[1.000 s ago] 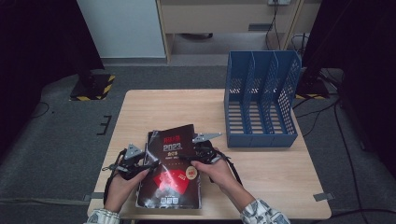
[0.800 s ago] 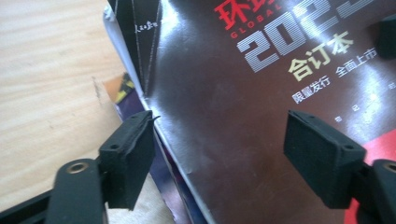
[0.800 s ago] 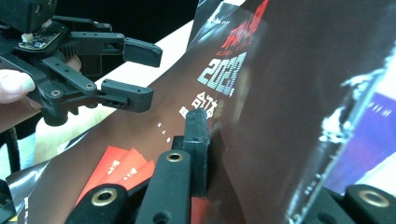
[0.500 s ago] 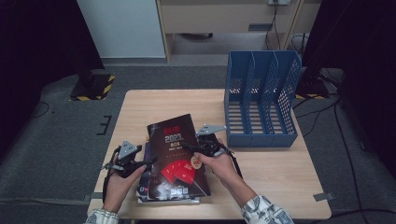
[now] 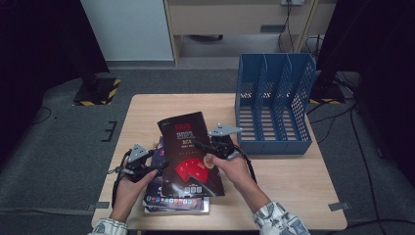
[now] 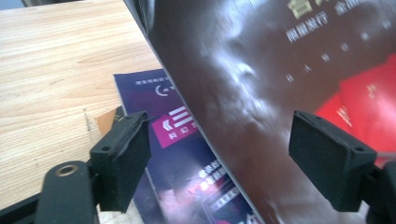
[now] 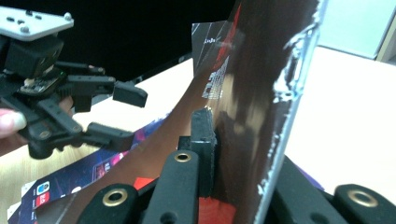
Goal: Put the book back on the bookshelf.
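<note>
Above the stack, right gripper clamps the dark magazine; left gripper seemingly gapes, having just widened.

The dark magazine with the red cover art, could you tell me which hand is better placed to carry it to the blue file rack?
Right. The right gripper is clamped on the dark magazine and nearer the blue file rack; the left gripper is open.

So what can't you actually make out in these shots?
- Dark glossy magazine: small print unreadable in the high view; cover blurred in the left claw view.
- Purple magazine beneath: mostly covered by the dark one.
- Right claw: far jaw behind the gripped cover.
</note>
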